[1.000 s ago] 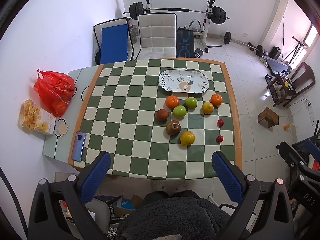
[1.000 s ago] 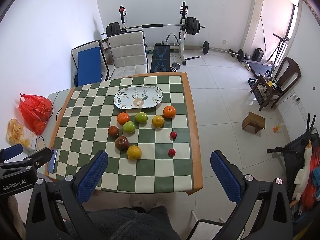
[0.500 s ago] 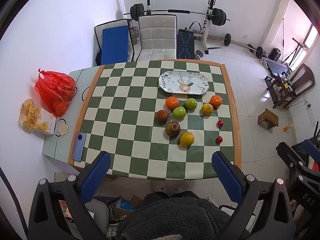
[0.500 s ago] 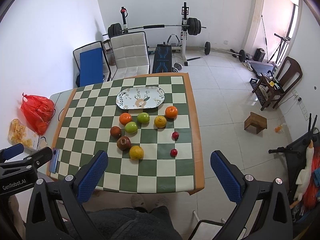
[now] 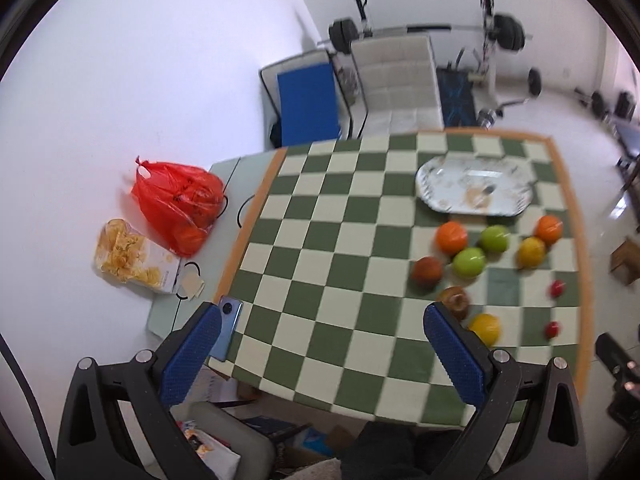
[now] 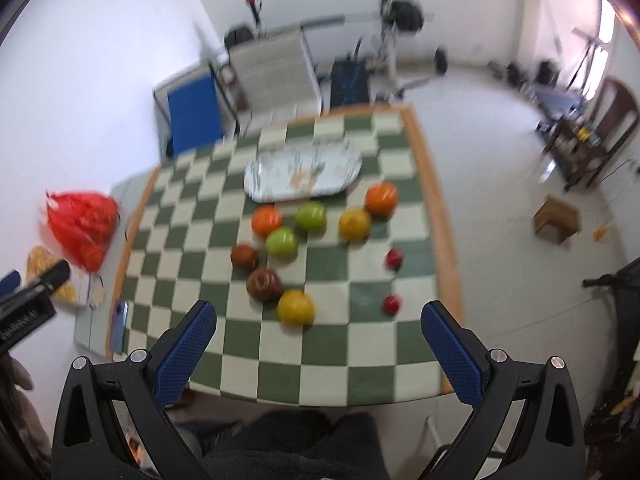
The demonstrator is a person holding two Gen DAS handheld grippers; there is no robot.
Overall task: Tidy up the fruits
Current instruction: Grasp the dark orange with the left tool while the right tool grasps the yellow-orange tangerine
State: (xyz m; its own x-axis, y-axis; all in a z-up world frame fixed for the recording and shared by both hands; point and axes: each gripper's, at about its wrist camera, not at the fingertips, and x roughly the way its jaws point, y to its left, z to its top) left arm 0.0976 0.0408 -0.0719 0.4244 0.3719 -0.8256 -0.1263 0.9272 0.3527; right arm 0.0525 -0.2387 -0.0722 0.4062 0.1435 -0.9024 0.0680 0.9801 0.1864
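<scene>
Both grippers hang above the near edge of the checkered table [image 6: 360, 364]. The left gripper [image 5: 320, 344] and the right gripper [image 6: 318, 338] each have ribbed blue pads spread wide, holding nothing. In the right wrist view, round glossy fruits [image 6: 282, 242] cluster at 12 o'clock from the right gripper. The oval patterned plate [image 6: 280, 168] lies flat just beyond them, bare. Two small red fruits [image 6: 394, 258] sit apart at 1 o'clock, near the orange table border. Open cloth stretches toward 10 o'clock.
</scene>
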